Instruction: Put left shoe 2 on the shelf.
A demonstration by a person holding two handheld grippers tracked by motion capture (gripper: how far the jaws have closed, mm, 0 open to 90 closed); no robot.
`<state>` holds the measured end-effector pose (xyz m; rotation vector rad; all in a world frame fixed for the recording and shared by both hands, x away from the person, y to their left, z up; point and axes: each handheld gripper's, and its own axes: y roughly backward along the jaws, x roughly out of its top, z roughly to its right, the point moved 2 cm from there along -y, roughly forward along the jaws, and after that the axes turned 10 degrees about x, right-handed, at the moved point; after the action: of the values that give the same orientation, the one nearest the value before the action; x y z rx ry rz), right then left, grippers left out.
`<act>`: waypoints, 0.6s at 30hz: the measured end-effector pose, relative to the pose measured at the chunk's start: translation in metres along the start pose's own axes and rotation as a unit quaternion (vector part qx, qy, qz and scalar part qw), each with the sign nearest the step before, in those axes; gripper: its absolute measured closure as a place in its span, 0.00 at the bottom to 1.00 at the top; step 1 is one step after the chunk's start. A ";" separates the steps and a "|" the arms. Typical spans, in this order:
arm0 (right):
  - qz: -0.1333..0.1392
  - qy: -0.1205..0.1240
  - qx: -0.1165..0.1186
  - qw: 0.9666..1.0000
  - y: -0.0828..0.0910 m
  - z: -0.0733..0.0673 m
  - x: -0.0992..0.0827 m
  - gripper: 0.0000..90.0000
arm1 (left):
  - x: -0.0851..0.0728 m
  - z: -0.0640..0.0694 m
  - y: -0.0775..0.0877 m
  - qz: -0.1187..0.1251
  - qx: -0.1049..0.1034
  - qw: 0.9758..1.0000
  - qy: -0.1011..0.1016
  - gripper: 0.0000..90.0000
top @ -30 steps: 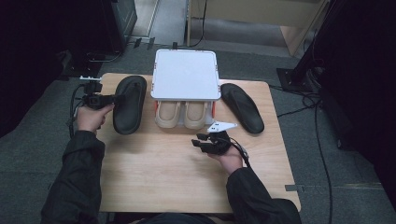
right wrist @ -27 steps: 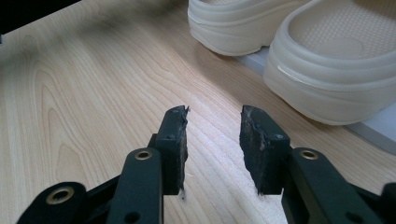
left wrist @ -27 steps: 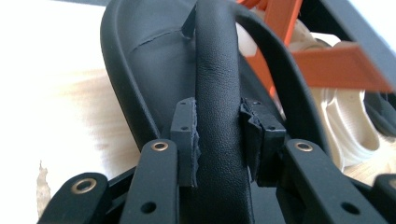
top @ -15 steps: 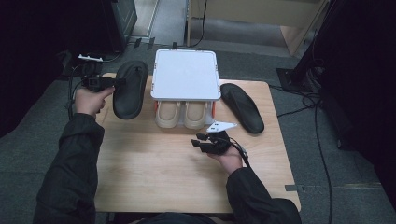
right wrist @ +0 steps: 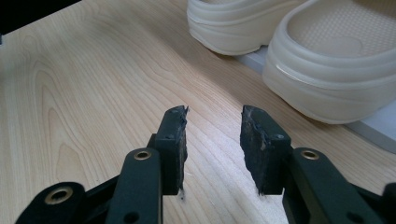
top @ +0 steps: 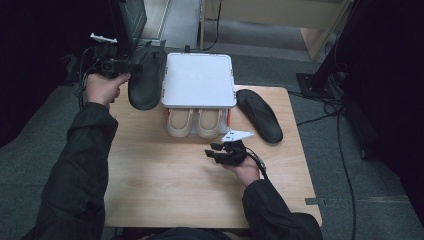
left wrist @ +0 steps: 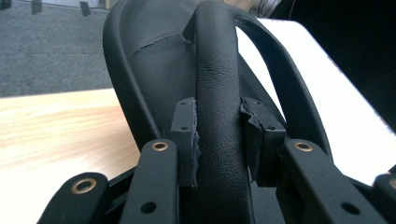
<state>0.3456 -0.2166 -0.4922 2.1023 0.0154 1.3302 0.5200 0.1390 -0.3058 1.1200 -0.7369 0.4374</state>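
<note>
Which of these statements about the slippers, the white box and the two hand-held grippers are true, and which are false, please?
1. The left hand-held gripper is shut on the strap of a black slipper. True.
2. The right hand-held gripper holds a beige slipper. False: its jaws are open over the bare table with nothing between them; the beige slippers lie ahead of it.
3. The second black slipper lies on the table to the right of the white box. True.
4. The beige slippers sit on top of the white box. False: they stick out from under its near edge.
5. The held black slipper lies flat on the table. False: it is lifted and tilted beside the box.
</note>
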 end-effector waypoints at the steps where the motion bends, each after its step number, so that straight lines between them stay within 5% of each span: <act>1: 0.000 -0.001 -0.001 1.000 0.001 0.001 0.000 0.68 | 0.002 0.003 -0.001 0.001 -0.001 1.000 -0.001 0.76; 18: 0.010 -0.012 -0.016 1.000 0.015 0.002 -0.009 0.67 | 0.021 0.056 -0.036 -0.008 -0.020 0.999 -0.033 0.76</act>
<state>0.3385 -0.2325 -0.4919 2.0961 -0.0363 1.3093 0.5408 0.0723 -0.2999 1.1060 -0.7904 0.3733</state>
